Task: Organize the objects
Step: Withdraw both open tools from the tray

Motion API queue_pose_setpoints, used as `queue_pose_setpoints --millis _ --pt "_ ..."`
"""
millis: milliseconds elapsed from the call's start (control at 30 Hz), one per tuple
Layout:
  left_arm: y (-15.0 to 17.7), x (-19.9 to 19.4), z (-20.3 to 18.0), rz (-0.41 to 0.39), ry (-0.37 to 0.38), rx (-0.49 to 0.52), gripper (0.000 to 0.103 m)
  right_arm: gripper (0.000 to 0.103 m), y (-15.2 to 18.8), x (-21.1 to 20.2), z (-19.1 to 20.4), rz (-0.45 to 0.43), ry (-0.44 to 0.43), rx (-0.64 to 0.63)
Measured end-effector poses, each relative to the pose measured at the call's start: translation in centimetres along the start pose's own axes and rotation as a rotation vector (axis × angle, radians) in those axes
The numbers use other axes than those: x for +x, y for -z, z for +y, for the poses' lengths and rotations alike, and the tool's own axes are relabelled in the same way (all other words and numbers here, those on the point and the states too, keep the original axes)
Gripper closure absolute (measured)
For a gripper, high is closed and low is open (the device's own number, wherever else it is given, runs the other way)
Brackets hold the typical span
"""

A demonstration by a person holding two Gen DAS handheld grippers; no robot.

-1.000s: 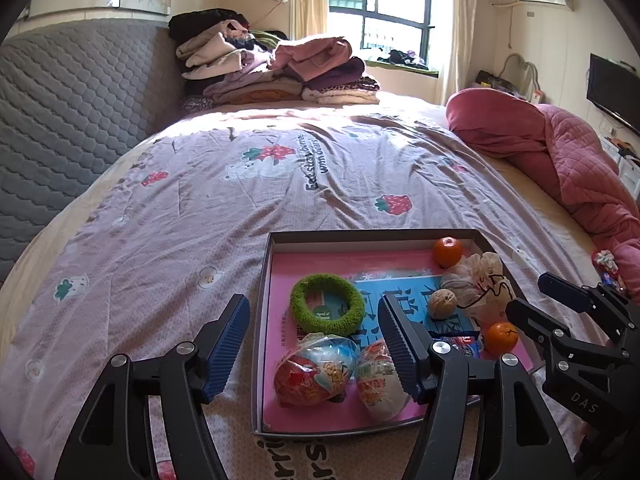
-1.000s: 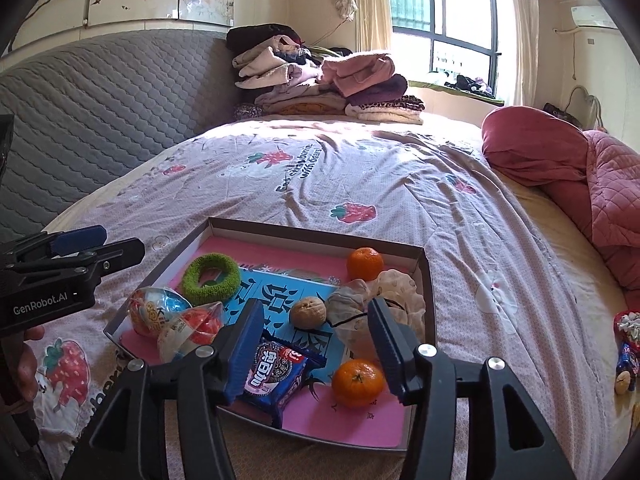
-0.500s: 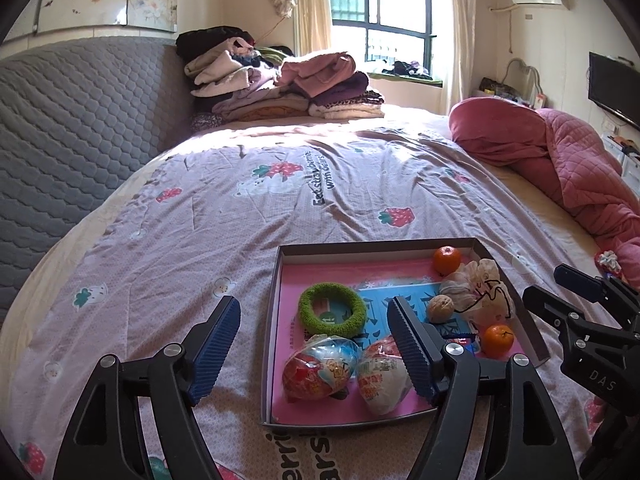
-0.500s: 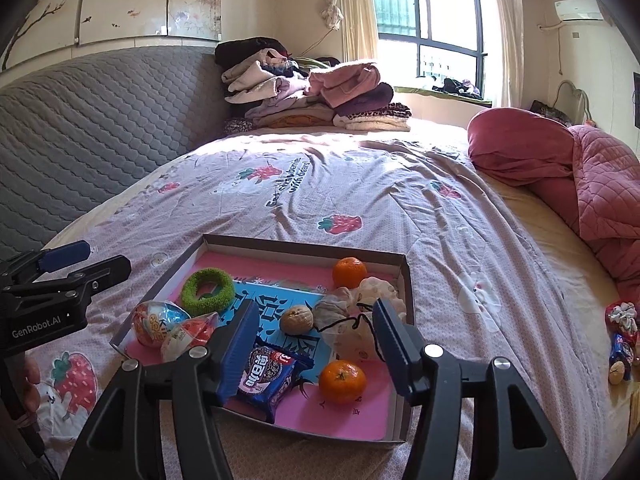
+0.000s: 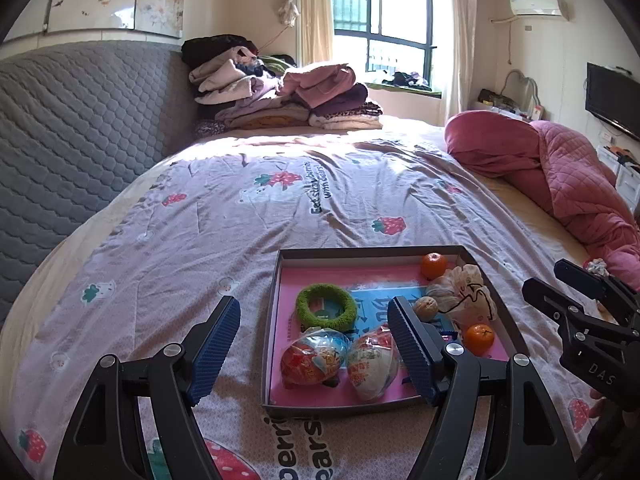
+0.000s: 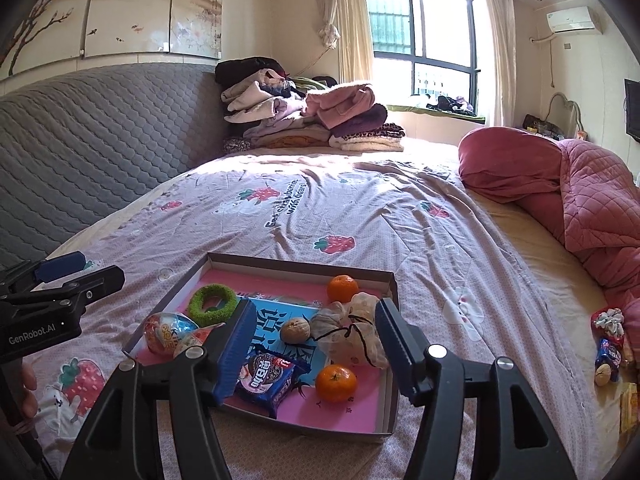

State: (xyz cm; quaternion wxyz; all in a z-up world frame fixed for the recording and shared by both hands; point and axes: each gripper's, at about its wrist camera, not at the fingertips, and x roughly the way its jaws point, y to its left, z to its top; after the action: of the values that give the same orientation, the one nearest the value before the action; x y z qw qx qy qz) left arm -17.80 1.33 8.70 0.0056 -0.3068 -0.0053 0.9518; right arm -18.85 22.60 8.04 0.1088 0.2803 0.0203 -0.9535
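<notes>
Looking through the left wrist view first: the left gripper [image 5: 314,344] is held wide open and empty above the bedspread [image 5: 240,216], nothing gripped. A shallow box [image 5: 276,292] with a pink floor is sat at about 5 o'clock from centre. Inside it, a green ring [image 5: 326,306] is seen at the box's 10 o'clock, two wrapped toy eggs [image 5: 314,362] at its 7 o'clock, a walnut [image 5: 425,308] near the middle, a drawstring pouch [image 5: 466,294] at 2 o'clock, and tangerines [image 5: 433,265] at 1 and 4 o'clock. The right gripper is glimpsed at the 3 o'clock edge.

Over in the right wrist view, the right gripper [image 6: 312,344] is also spread wide with nothing held, hovering over the box's near half. A blue snack packet [image 6: 266,378] is lying at the box's 6 o'clock, with a tangerine [image 6: 335,382] just beside it. A few loose bits [image 6: 608,344] are spotted on the bed at 3 o'clock, well apart from the box.

So probably a between-picks step, or close to wrapping up. If those strays are meant to be boxed too, the right gripper would need to be swung out to 3 o'clock, lowered and closed on one.
</notes>
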Motion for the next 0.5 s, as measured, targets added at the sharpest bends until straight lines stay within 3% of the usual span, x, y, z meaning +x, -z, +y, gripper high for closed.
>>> queue_pose_setpoints --millis 500 --pt "0.7 -3.9 -0.2 -0.082 -0.012 -0.005 0.026 0.042 -0.2 -3.3 0.8 -0.061 -0.026 0.015"
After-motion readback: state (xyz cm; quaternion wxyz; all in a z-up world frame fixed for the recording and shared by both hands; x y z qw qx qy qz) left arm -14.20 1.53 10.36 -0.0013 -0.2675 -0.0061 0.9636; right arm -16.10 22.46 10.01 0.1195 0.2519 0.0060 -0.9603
